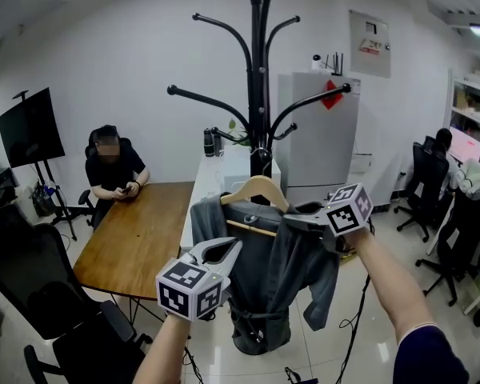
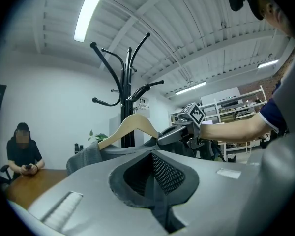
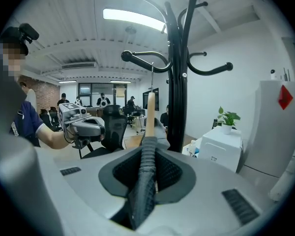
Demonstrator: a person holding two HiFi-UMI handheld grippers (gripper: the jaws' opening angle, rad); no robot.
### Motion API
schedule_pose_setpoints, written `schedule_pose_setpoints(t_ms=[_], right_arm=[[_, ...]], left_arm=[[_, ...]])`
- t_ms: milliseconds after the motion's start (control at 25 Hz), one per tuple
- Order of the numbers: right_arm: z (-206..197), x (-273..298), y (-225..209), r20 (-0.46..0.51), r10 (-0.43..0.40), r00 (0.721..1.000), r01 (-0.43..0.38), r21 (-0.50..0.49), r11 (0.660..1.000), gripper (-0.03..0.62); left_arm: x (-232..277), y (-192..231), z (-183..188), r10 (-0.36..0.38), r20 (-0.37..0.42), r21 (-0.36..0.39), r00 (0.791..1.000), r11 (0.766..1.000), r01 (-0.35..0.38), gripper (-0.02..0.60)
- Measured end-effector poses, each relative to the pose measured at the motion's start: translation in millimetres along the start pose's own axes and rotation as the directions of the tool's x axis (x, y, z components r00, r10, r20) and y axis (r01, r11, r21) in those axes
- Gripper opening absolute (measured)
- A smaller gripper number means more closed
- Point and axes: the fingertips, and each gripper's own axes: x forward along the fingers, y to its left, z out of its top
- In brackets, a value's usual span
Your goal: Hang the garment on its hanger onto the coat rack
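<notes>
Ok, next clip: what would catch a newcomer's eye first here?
The tall black coat rack dominates the middle of the head view, its arms splayed. Just in front of it hangs a grey garment on a wooden hanger, its right shoulder pinched in the right gripper. The left gripper points at it from the lower left.

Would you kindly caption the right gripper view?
Right gripper clamps the grey garment on its wooden hanger, facing the coat rack.

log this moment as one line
garment on hanger: held up at coat rack, hooking unclear | right hand-held gripper: shut on garment shoulder | left hand-held gripper: jaws together, empty
</notes>
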Motion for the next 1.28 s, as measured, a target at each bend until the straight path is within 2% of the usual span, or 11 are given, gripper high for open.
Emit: schedule_pose_setpoints(t_ms=[280, 520, 720, 760, 840, 960, 1080, 1160, 1280], right_arm=[[-3.8, 8.2, -14.7, 0.006, 0.05, 0.999, -0.05, -0.004, 0.999, 0.078], [-6.6, 10.3, -20.7, 0.007, 0.041, 0.999, -0.04, -0.092, 0.995, 0.081], [-9.1, 9.1, -24.4, 0.012, -0.031, 0.999, 0.032, -0.19, 0.981, 0.103], [-8.7, 6.6, -25.4, 0.018, -0.046, 0.999, 0.048, -0.204, 0.978, 0.127], [-9.3, -3.0, -27.9, 0.034, -0.069, 0.997, 0.075, -0.223, 0.972, 0.226], [-9.1, -29.0, -32.1, 0.08, -0.115, 0.99, 0.131, -0.235, 0.963, 0.227], [-0.2, -64.8, -28.1, 0.192, -0.205, 0.96, 0.244, -0.214, 0.946, 0.225], [-3.3, -81.2, -10.5, 0.256, -0.247, 0.935, 0.298, -0.186, 0.936, 0.218], [-27.4, -82.5, 26.2, 0.284, -0.271, 0.92, 0.318, -0.136, 0.938, 0.181]], left_arm=[[8.6, 2.3, -8.9, 0.038, -0.014, -0.018, 0.999, 0.999, -0.039, -0.009], [15.4, -2.9, -18.8, 0.07, -0.027, -0.033, 0.997, 0.997, -0.071, -0.009], [18.2, -11.8, -30.1, 0.095, -0.049, -0.051, 0.994, 0.994, -0.098, -0.009], [17.9, -14.1, -31.9, 0.101, -0.055, -0.054, 0.993, 0.993, -0.104, -0.009], [16.2, -19.6, -36.2, 0.111, -0.067, -0.058, 0.992, 0.992, -0.115, -0.009], [11.0, -23.9, -44.1, 0.128, -0.089, -0.059, 0.988, 0.989, -0.134, -0.009], [4.4, -22.9, -50.7, 0.144, -0.103, -0.07, 0.984, 0.986, -0.151, -0.009], [-0.8, -22.2, -56.9, 0.146, -0.108, -0.079, 0.983, 0.985, -0.154, -0.009], [-10.4, -24.2, -65.8, 0.143, -0.104, -0.098, 0.984, 0.983, -0.154, -0.009]])
